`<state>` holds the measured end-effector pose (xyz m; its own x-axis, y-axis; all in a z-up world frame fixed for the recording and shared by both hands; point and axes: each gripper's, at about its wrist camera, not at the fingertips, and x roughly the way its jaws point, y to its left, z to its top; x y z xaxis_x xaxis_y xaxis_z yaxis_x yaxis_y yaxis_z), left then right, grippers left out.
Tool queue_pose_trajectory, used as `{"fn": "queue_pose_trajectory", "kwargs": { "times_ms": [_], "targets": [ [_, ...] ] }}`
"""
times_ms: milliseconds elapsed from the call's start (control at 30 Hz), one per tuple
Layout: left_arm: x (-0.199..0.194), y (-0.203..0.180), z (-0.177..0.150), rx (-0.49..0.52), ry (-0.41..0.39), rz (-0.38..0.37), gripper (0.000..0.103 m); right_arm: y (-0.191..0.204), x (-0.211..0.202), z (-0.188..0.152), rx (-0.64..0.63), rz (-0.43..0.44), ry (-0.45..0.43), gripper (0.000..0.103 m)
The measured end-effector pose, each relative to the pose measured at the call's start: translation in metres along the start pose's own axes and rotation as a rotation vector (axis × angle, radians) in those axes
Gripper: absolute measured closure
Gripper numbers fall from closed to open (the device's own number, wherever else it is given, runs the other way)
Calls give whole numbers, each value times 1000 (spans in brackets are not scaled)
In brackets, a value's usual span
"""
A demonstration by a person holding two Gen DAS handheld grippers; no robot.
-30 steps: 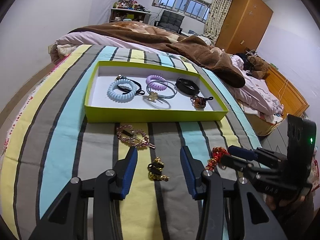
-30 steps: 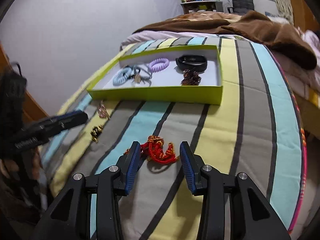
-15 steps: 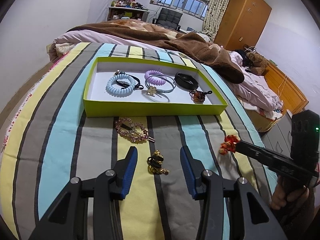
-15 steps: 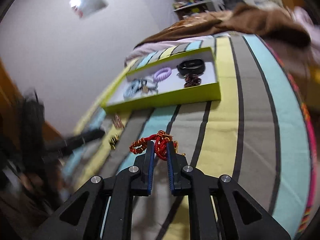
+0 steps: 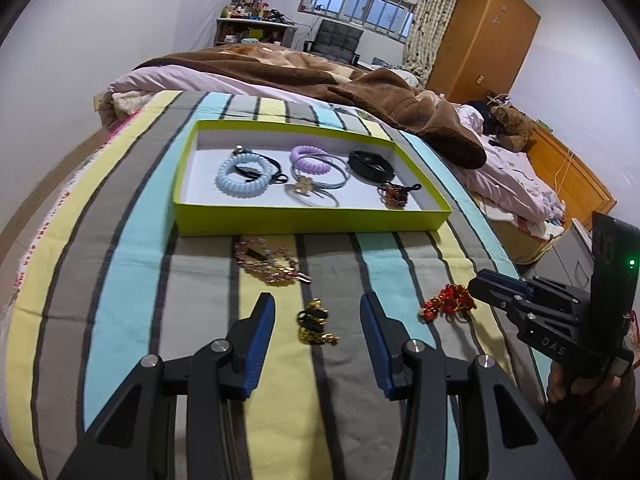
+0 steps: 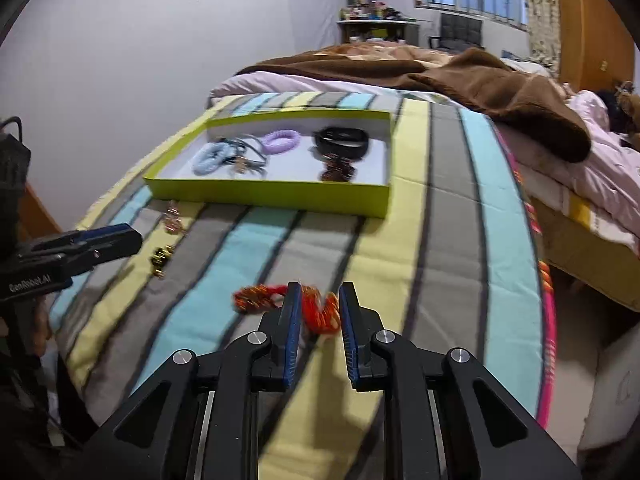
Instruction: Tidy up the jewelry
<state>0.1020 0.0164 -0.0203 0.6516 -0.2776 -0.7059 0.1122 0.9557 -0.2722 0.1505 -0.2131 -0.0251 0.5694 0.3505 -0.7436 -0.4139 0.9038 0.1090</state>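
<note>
A lime-green tray (image 5: 304,222) (image 6: 264,194) on the striped bedspread holds a blue coil tie (image 5: 240,176), a purple coil tie (image 5: 310,158), a black band (image 5: 370,162) and a beaded piece (image 5: 394,196). On the spread in front lie a pink beaded clip (image 5: 266,262) and a gold-and-black piece (image 5: 314,322). My left gripper (image 5: 318,322) is open around the gold piece. My right gripper (image 6: 320,310) (image 5: 486,284) has its jaws close on either side of a red-and-gold bracelet (image 6: 316,308) (image 5: 448,300); the view is blurred, and the jaws stand slightly apart.
A brown blanket (image 5: 360,84) lies heaped behind the tray. The bed's right edge (image 6: 544,280) drops off to the floor. A wooden wardrobe (image 5: 480,36) and a desk with a chair (image 5: 332,40) stand by the far wall.
My right gripper closed on the red bracelet, lifted it, and now its jaws have widened a little with the bracelet low over the spread. The left gripper stays open around the gold piece.
</note>
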Motion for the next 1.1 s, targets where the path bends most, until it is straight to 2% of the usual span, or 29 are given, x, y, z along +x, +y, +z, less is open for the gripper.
{"fn": "queue_pose_trajectory", "kwargs": {
  "times_ms": [133, 233, 467, 533, 600, 633, 700, 800, 900, 967, 1067, 1100],
  "targets": [
    [-2, 6, -1, -9, 3, 16, 57, -2, 15, 2, -16, -20, 48, 83],
    [-2, 2, -1, 1, 5, 6, 57, -10, 13, -2, 12, -24, 53, 83],
    [11, -28, 2, 73, 31, -47, 57, -28, 2, -9, 7, -132, 61, 83],
    [16, -38, 4, 89, 40, -62, 57, -32, -1, -9, 3, -116, 59, 83],
    [20, -46, 4, 105, 45, -72, 57, -34, -5, -10, 6, -58, 41, 83],
    [21, -48, 4, 112, 48, -74, 57, -35, -6, -10, 8, -33, 34, 80],
    [24, -52, 4, 117, 57, -69, 57, -35, -4, -10, 1, 7, 33, 50],
    [27, -57, 5, 123, 65, -65, 57, -33, 8, -7, -7, 7, 75, 48],
    [32, -61, 5, 132, 77, -70, 57, -33, 15, -7, -16, -45, 110, 48],
    [36, -64, 6, 135, 86, -70, 57, -35, 14, -8, -5, -44, 110, 52],
    [42, -72, 5, 165, 101, -89, 54, -41, 11, -10, 11, -59, 102, 85],
    [45, -75, 5, 173, 115, -99, 50, -43, 10, -10, 18, -57, 100, 85]
  ]
}}
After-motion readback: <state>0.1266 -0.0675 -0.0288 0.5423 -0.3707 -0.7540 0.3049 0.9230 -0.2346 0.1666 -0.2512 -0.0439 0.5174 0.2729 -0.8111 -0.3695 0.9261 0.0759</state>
